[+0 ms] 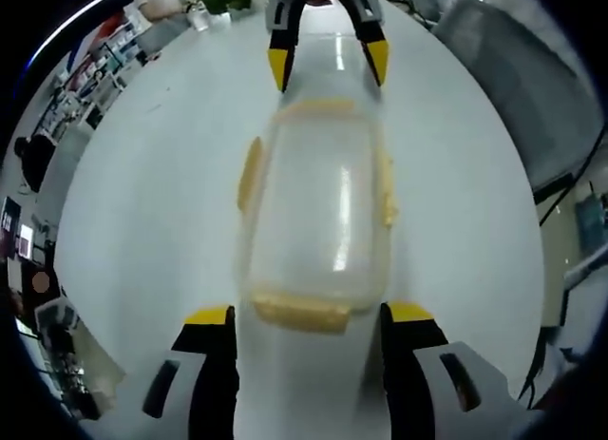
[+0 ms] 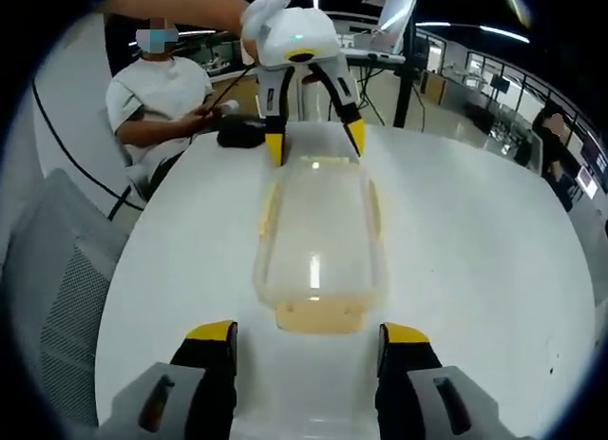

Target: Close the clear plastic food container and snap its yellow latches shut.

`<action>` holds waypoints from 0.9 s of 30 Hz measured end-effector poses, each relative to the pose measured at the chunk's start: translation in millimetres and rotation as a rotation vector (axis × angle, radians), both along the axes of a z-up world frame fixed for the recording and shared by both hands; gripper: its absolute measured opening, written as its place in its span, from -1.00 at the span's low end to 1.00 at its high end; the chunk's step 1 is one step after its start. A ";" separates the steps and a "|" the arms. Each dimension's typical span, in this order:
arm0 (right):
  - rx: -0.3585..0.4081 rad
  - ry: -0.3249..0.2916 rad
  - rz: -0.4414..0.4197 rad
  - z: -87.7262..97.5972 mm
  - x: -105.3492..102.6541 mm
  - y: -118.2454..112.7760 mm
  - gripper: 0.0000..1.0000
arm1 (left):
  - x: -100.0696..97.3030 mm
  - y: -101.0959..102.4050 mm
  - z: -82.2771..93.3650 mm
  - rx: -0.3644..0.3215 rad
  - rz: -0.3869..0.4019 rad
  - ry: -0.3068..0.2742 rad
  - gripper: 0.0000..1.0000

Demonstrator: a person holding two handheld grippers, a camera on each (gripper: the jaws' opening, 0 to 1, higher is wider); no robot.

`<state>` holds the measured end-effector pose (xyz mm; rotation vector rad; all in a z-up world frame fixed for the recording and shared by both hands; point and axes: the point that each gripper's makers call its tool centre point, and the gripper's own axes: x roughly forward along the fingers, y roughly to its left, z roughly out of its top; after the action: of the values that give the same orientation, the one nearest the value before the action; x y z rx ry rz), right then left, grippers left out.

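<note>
A clear plastic food container lay at the centre of the frame on a round white table, its lid already resting on top. The left gripper rose from the bottom of the left gripper view, jaws spread wide and holding nothing, their yellow tips flanking the container's near end. There a yellow latch stood out from the end wall; two more showed on the long sides. Whether any had snapped down was too blurred to tell.

In the right gripper view the right gripper sat at bottom centre, also wide open and empty, just short of the container's other end latch. A seated person occupied the upper left.

Judging by this, closing looked done and latching remained.
</note>
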<state>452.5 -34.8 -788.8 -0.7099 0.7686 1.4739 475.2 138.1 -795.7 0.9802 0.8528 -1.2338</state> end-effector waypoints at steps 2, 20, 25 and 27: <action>-0.004 0.003 0.000 -1.8 1.0 0.1 0.16 | 1.8 -0.3 -0.8 0.000 0.000 0.003 0.20; -0.051 0.013 -0.008 -10.6 2.9 9.8 0.05 | 5.4 0.5 -4.1 0.031 -0.029 0.046 0.12; -0.060 0.009 -0.006 -11.5 0.9 14.1 0.05 | 7.6 0.6 -5.1 0.023 -0.030 0.053 0.12; -0.103 -0.020 -0.001 -16.4 4.5 9.6 -0.01 | 7.0 1.1 -5.3 0.020 -0.028 0.058 0.10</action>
<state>457.0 -25.2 -805.2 -0.8008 0.8340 1.4321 482.2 139.3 -801.0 0.9796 0.9005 -1.2850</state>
